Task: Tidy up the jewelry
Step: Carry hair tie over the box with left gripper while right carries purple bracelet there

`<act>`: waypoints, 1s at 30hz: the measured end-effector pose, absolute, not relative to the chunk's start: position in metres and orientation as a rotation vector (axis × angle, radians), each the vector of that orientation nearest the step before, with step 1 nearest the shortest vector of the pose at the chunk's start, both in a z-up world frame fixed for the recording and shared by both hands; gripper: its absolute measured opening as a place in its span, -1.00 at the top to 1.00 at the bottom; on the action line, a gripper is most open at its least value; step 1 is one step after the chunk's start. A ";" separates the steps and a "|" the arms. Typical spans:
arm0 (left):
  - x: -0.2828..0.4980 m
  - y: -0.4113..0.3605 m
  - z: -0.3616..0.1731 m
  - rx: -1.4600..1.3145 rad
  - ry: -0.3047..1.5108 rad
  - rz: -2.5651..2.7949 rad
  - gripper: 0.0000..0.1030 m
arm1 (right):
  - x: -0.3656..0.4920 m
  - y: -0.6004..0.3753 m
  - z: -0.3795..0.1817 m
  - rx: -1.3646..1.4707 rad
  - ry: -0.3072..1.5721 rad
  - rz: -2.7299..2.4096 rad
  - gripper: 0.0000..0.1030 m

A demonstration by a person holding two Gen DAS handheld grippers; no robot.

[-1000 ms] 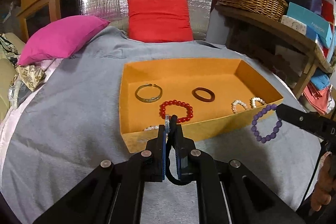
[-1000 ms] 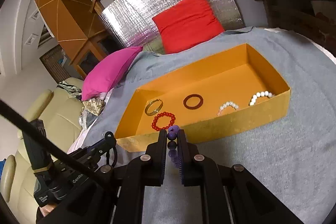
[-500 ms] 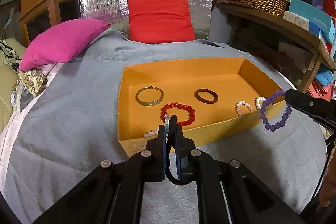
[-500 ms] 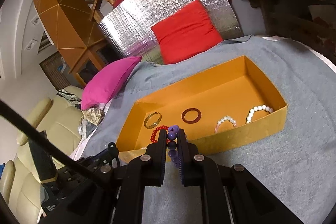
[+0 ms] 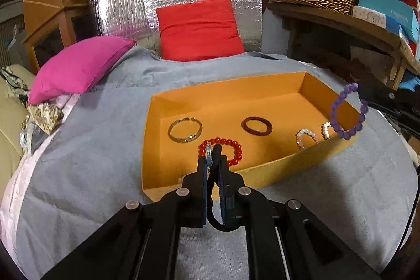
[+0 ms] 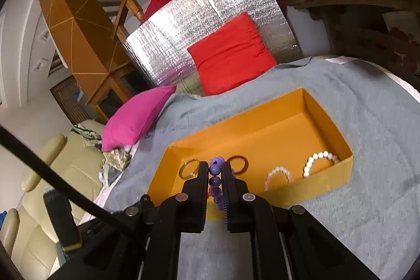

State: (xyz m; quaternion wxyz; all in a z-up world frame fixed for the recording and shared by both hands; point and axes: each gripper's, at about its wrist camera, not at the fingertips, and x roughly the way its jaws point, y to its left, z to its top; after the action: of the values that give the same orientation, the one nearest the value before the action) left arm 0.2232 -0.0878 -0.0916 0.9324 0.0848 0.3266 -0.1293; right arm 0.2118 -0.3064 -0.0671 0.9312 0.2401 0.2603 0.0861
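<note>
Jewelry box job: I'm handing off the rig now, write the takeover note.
Left gripper: shut on a small silvery piece over the orange box.
Right gripper: shut on the purple bead bracelet, held in the air at the box's right end.
In the box: gold bangle, brown ring, red bead bracelet, two pearl bracelets.
Left: drop both held pieces in.

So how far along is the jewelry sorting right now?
Mostly done: the gold bangle, brown ring, red beads and two pale bracelets lie in the box. In hand: the right gripper holds purple beads over the box; the left gripper pinches a small silvery piece. Both remain to drop.
</note>
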 end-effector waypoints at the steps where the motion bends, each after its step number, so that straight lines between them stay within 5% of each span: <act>1: 0.223 -0.090 -0.090 0.175 0.663 -0.267 0.84 | 0.213 -0.307 -0.067 0.492 0.528 0.174 0.79; 16: 0.251 -0.106 -0.065 0.227 0.611 -0.248 0.84 | 0.241 -0.336 -0.077 0.581 0.515 0.112 0.79; 30: 0.287 -0.080 -0.108 0.203 0.772 -0.204 0.84 | 0.287 -0.327 -0.107 0.627 0.593 0.127 0.79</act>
State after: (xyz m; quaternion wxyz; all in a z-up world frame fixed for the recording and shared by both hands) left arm 0.2875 -0.0801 -0.1080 0.9163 0.0986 0.3753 -0.0992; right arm 0.2874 -0.3273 -0.1073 0.9064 0.3037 0.2870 0.0615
